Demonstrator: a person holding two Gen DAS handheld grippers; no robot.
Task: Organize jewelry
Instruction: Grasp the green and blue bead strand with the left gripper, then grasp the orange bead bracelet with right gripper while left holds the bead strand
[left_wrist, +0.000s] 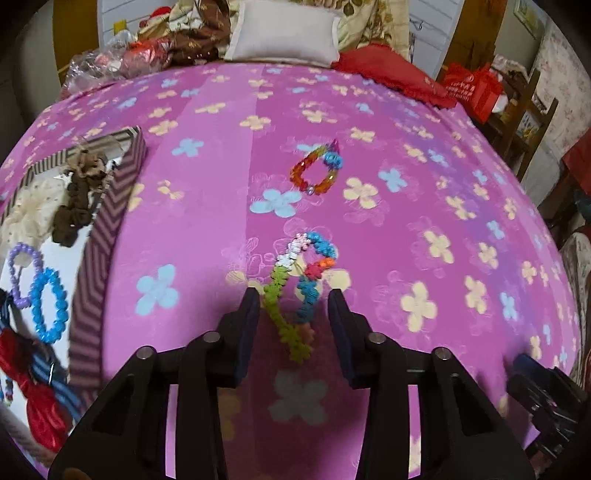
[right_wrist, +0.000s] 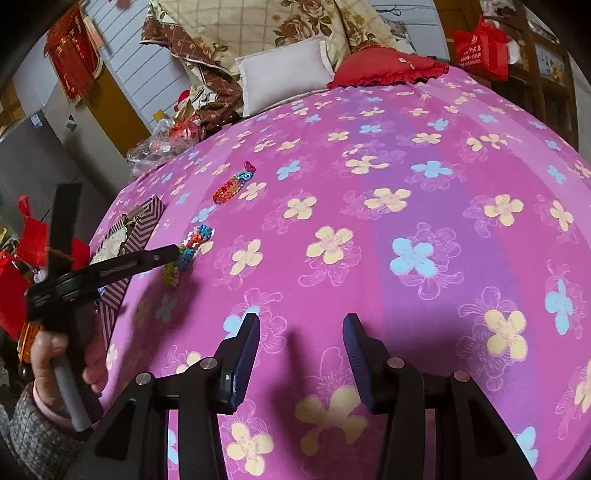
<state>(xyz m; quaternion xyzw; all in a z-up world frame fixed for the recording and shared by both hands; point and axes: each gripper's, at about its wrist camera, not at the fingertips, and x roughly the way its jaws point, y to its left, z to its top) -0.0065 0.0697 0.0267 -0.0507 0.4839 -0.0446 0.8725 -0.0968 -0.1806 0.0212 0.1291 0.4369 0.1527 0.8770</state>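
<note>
A multicoloured flower-bead bracelet (left_wrist: 301, 291) lies on the pink flowered bedspread (left_wrist: 424, 229). My left gripper (left_wrist: 293, 295) is open, its two fingers on either side of the bracelet's near half. An orange and rainbow bead bracelet (left_wrist: 317, 170) lies farther off. A striped open box (left_wrist: 110, 229) at the left holds blue (left_wrist: 50, 304) and purple (left_wrist: 24, 271) bead bracelets, scrunchies and a red bow. My right gripper (right_wrist: 301, 325) is open and empty above the bedspread; its view shows the left gripper (right_wrist: 168, 260) at the flower bracelet (right_wrist: 188, 254) and the rainbow bracelet (right_wrist: 234, 184).
Pillows (left_wrist: 282, 31), a red cushion (left_wrist: 388, 70) and folded bedding lie at the head of the bed. Plastic bags (left_wrist: 107, 61) sit at the far left corner. A red bag (left_wrist: 474, 88) and wooden furniture stand beyond the bed's right edge.
</note>
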